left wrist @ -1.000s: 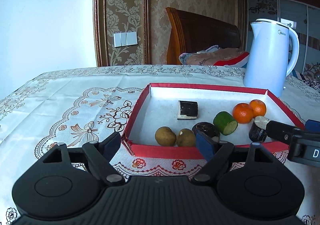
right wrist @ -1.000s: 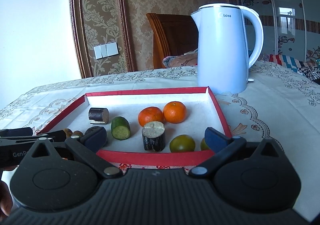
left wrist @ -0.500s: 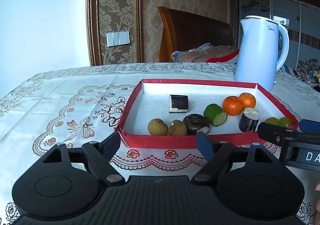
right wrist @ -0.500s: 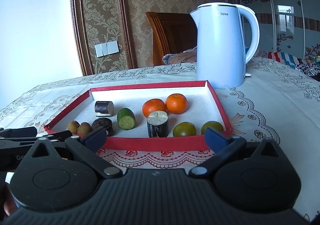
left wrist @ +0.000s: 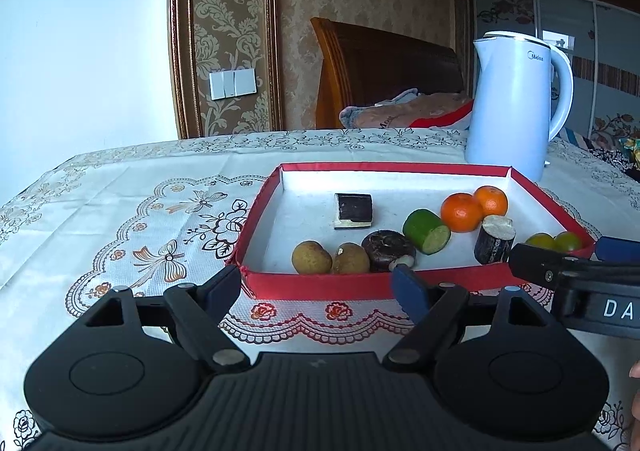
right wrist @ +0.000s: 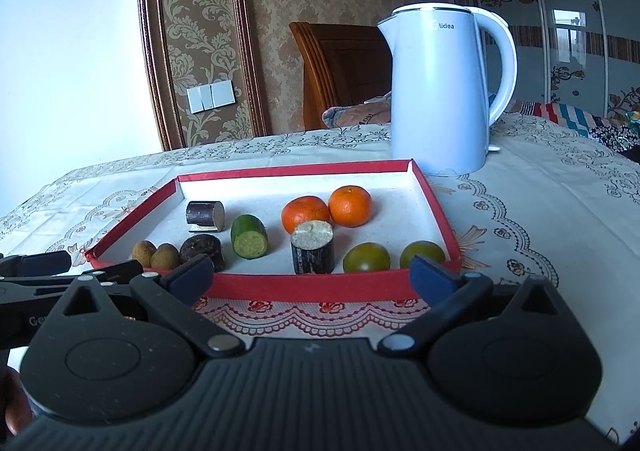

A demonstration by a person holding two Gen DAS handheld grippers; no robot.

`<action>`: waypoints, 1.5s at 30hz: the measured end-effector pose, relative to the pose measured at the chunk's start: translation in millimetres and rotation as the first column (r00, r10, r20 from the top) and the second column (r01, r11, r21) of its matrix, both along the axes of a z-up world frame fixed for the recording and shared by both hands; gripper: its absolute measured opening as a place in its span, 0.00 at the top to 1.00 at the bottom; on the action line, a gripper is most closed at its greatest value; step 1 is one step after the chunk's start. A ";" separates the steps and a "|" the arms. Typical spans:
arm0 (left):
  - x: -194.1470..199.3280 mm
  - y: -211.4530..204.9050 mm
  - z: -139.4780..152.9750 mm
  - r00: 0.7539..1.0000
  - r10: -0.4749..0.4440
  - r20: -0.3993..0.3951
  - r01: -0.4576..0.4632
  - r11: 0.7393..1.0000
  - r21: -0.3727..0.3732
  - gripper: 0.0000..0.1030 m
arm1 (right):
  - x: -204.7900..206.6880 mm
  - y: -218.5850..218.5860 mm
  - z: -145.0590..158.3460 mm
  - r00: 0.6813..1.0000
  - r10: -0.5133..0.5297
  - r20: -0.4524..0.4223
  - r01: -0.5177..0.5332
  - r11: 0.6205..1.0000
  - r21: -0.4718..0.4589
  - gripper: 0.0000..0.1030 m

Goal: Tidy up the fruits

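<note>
Both grippers low at tray's near edge, tilted slightly down.
L gripper [left wrist: 316, 289] & R gripper [right wrist: 314, 278] jaws wide apart, nothing held; fruits lie in red tray [right wrist: 320, 287] on table, just ahead, R beside L.

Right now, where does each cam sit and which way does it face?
Left wrist: on the left tool, low at the table's near edge, looking over the red tray; the right tool intrudes at its right.
Right wrist: on the right tool, facing the tray's right half; the left tool shows at its left.
Shared: tray, fruit pieces, kettle.
</note>
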State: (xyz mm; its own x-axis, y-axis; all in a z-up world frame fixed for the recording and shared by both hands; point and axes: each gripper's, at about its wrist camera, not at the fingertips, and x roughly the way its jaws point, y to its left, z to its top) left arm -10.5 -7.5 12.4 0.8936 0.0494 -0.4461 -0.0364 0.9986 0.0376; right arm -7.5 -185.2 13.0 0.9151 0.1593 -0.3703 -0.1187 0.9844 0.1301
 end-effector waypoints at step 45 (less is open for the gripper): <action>-0.1 -1.4 -0.8 1.000 -0.008 -0.007 0.008 1.000 0.015 0.20 | 0.7 0.8 -1.0 1.000 0.006 -0.015 -0.006 1.000 -0.001 0.00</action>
State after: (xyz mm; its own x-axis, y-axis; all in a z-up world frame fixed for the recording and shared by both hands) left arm -10.6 -8.9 11.6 0.8907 0.0490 -0.4520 -0.0280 0.9982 0.0530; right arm -6.8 -184.4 12.1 0.9086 0.1644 -0.3839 -0.1225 0.9837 0.1313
